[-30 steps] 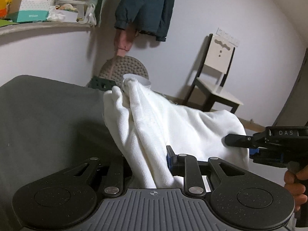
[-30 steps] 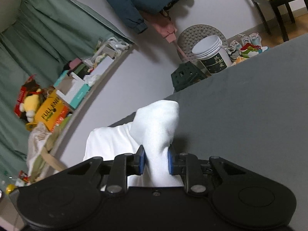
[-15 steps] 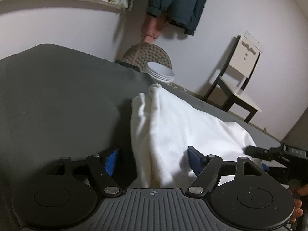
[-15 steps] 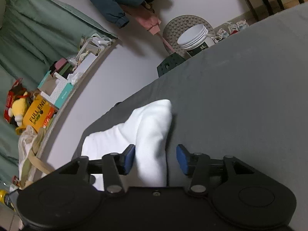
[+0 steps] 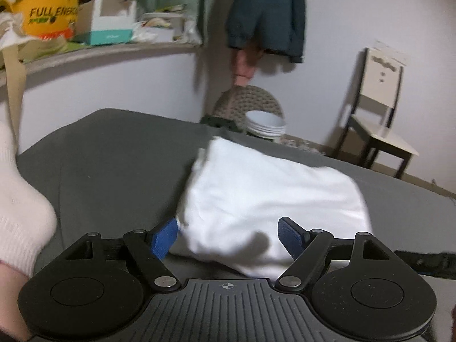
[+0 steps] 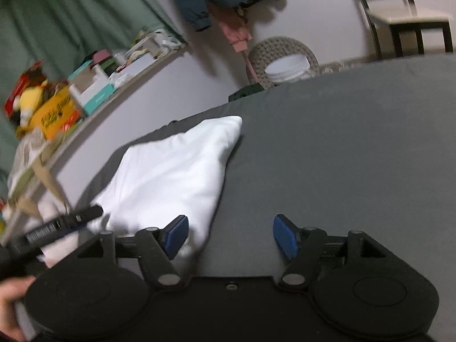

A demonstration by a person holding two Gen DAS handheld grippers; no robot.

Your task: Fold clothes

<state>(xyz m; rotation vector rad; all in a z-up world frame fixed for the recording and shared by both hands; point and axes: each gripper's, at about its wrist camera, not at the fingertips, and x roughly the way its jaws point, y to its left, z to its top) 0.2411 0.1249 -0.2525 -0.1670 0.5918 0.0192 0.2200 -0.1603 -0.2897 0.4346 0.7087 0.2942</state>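
A white garment (image 5: 268, 196) lies folded into a flat rectangle on the dark grey surface (image 5: 114, 159). My left gripper (image 5: 228, 238) is open, its blue pads on either side of the near edge of the cloth, holding nothing. The same white garment (image 6: 176, 171) shows in the right wrist view, left of centre. My right gripper (image 6: 232, 236) is open too; its left pad sits at the near right corner of the cloth, its right pad over bare grey surface. The left gripper's black finger (image 6: 68, 222) pokes in at the left edge.
A white sock on a person's foot (image 5: 20, 208) is at the far left. A cluttered shelf (image 5: 94, 51) runs along the wall. Beyond the surface stand a chair (image 5: 382, 119), a white bucket (image 5: 265, 125) and hanging jackets (image 5: 265, 17).
Both grippers, shut on the white cloth a second ago, have opened and drawn back. The cloth has dropped from a raised bunch into a flat folded rectangle.
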